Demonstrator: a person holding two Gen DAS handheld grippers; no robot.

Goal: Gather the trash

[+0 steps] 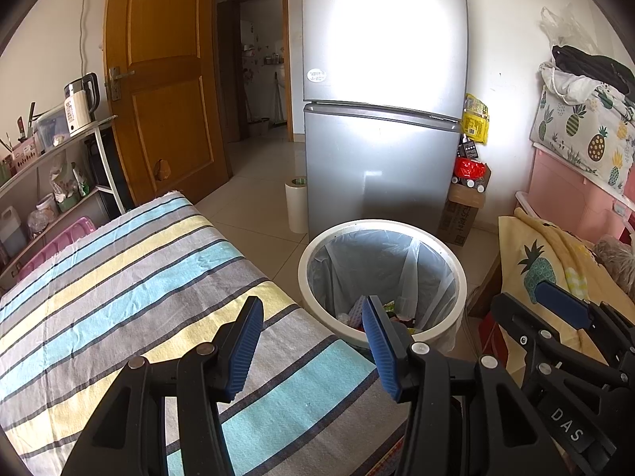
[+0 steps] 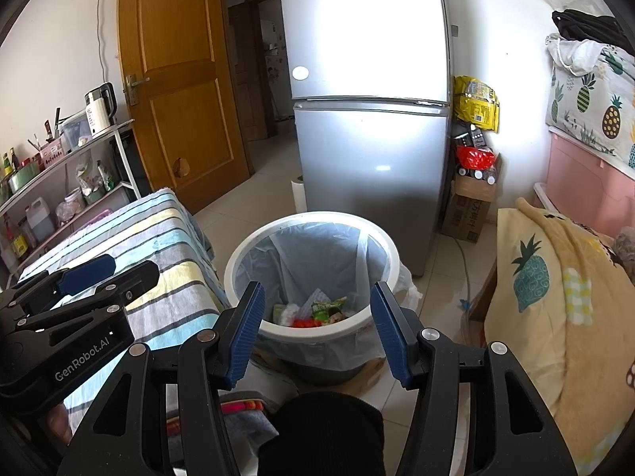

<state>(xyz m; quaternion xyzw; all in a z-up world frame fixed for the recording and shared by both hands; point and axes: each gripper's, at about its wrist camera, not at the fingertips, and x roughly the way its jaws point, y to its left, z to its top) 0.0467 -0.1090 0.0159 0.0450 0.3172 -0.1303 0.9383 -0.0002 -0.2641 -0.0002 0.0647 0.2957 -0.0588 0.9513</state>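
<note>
A white-rimmed trash bin (image 1: 456, 273) (image 2: 391, 250) with a clear liner stands on the floor in front of the fridge. Wrappers and other trash (image 2: 323, 309) (image 1: 393, 311) lie at its bottom. My left gripper (image 1: 313, 341) is open and empty, held over the corner of the striped cloth surface (image 1: 131, 277) beside the bin. My right gripper (image 2: 317, 329) is open and empty, held above the bin's near rim. The right gripper shows at the right in the left wrist view (image 1: 563, 317). The left gripper shows at the left in the right wrist view (image 2: 83, 281).
A silver fridge (image 1: 381, 119) (image 2: 369, 119) stands behind the bin. A paper roll (image 1: 297, 206) stands at its left. A cardboard box (image 1: 462, 214) with bags stands at its right. A pineapple-print blanket (image 2: 555, 309) lies right, a cluttered shelf (image 1: 51, 150) left, a wooden door (image 1: 158, 79) behind.
</note>
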